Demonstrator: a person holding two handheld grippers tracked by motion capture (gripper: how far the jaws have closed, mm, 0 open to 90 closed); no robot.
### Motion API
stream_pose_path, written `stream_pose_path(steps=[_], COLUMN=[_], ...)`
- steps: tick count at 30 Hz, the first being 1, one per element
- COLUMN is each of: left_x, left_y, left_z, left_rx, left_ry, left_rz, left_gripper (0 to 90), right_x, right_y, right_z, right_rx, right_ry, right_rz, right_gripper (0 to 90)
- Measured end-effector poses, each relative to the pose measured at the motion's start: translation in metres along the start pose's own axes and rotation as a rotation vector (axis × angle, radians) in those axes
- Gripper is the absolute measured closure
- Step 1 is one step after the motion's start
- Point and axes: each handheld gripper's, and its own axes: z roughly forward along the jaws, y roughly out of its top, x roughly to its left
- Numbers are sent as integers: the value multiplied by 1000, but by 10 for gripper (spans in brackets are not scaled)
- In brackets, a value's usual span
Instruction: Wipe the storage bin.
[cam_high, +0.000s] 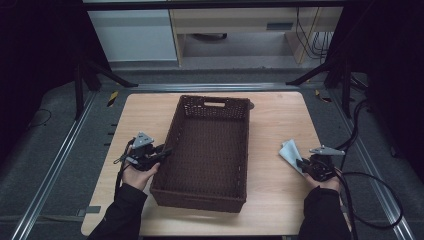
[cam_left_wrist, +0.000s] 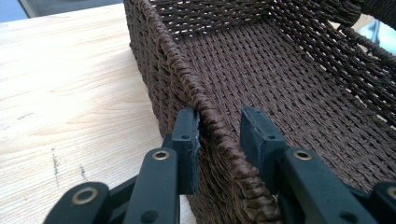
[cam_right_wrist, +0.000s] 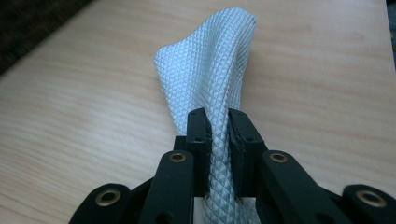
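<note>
Right hand-held gripper (cam_right_wrist: 218, 140) pinching pale cloth (cam_right_wrist: 210, 74), left hand-held gripper (cam_left_wrist: 219, 140) straddling basket rim (cam_left_wrist: 187, 74), one pad touching

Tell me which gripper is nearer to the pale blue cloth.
Right. The right gripper is pinching the cloth near the table's right edge. The left gripper straddles the left rim of the basket, across the basket from the cloth.

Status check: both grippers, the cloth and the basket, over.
Right gripper shut on white cloth. Left gripper straddles basket rim, one finger touching. Table between cloth and basket bare.
</note>
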Motion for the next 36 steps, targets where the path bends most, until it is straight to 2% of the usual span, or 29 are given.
stream_pose_path(steps=[2, 5, 9, 12, 15, 16, 20, 27, 30, 36], left_x=[2, 9, 15, 17, 16, 15, 15, 15, 15, 15], left_y=[1, 0, 0, 0, 1, 1, 1, 1, 2, 1], left_z=[0, 0, -1, -2, -2, -2, -2, -1, -2, -1], left_rx=[4, 1, 6, 10, 13, 14, 16, 17, 20, 18], left_ry=[-9, -31, -49, -52, -42, -38, -36, -36, -32, -32], left_rz=[8, 11, 27, 38, 54, 58, 60, 61, 69, 68], left_gripper=[678, 680, 681, 681, 680, 680, 680, 680, 680, 681], right_x=[4, 6, 13, 19, 21, 22, 23, 29, 36, 55], right_y=[6, 11, 26, 41, 50, 59, 69, 80, 83, 81], right_z=[1, 4, 6, 12, 19, 27, 41, 74, 82, 101], right_rx=[-49, -61, -119, -173, -183, -195, -194, -145, -127, -85], right_ry=[28, 29, 41, 42, 39, 39, 33, -6, -22, -10], right_rz=[22, 21, 45, 43, 51, 55, 63, 39, 20, -26], right_gripper=[801, 801, 801, 801, 801, 800, 800, 800, 801, 801])
